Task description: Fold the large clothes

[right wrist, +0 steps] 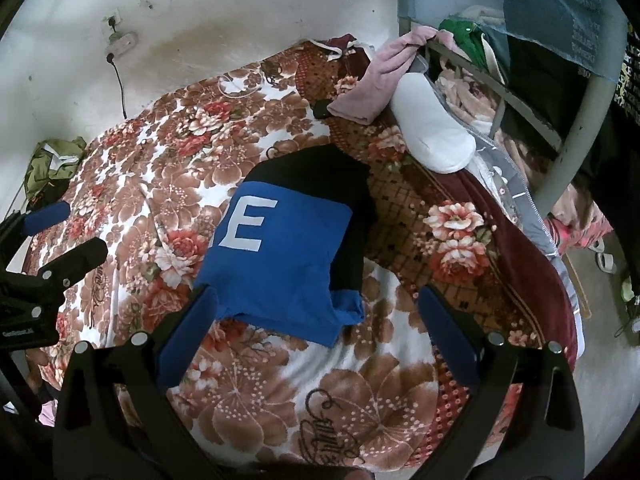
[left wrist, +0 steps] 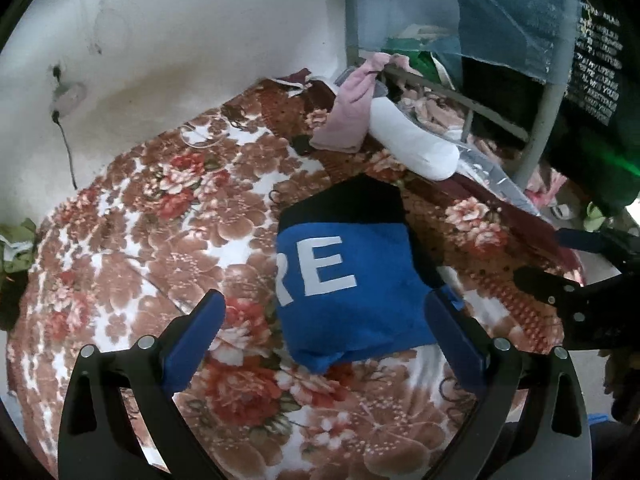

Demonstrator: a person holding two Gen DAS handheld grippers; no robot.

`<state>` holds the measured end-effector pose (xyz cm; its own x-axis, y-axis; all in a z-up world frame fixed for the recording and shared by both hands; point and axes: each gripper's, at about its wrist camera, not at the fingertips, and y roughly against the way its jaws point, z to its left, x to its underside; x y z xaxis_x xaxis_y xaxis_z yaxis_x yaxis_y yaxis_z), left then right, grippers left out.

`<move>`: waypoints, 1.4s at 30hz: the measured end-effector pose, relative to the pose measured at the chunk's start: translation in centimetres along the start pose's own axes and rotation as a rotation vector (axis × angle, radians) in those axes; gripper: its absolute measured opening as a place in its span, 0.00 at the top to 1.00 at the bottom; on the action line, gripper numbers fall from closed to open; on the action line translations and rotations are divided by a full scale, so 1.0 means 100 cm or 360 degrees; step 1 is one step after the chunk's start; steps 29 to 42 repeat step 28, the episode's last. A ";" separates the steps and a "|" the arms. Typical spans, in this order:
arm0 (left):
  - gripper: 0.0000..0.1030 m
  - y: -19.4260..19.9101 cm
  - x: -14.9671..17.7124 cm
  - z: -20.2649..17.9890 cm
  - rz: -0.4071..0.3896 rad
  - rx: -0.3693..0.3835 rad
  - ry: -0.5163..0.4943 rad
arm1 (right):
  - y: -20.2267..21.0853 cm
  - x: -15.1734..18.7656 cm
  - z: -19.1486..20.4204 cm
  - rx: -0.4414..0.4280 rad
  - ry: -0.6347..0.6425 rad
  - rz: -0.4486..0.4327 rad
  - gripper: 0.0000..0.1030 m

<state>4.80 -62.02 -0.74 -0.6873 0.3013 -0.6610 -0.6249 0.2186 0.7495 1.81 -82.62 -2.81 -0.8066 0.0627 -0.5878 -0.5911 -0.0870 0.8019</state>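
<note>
folded blue garment [left wrist: 344,280] on blanket [left wrist: 160,216], left gripper [left wrist: 328,344] wide apart, empty

Folded blue-and-black garment [left wrist: 348,276] lies flat on floral blanket [left wrist: 160,216] covering bed, white letters "RE" facing up. Left gripper [left wrist: 332,320] above near edge of garment, jaws spread wide, nothing between them; right finger [left wrist: 452,332] at garment's right edge. Right gripper [left wrist: 568,268] enters from right, apart from garment. Pink cloth [left wrist: 352,116] and white pillow [left wrist: 412,140] beyond, beside grey metal frame [left wrist: 548,120]
</note>
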 end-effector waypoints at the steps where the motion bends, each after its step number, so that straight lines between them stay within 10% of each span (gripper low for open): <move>1: 0.05 0.000 -0.001 0.001 0.0001 0.0016 0.0012 | 0.001 -0.001 0.000 0.0005 0.0002 -0.0005 0.05; 42: 0.05 -0.009 -0.008 0.014 0.0020 0.0152 0.0122 | 0.002 -0.008 0.008 -0.0008 0.0015 -0.0045 0.05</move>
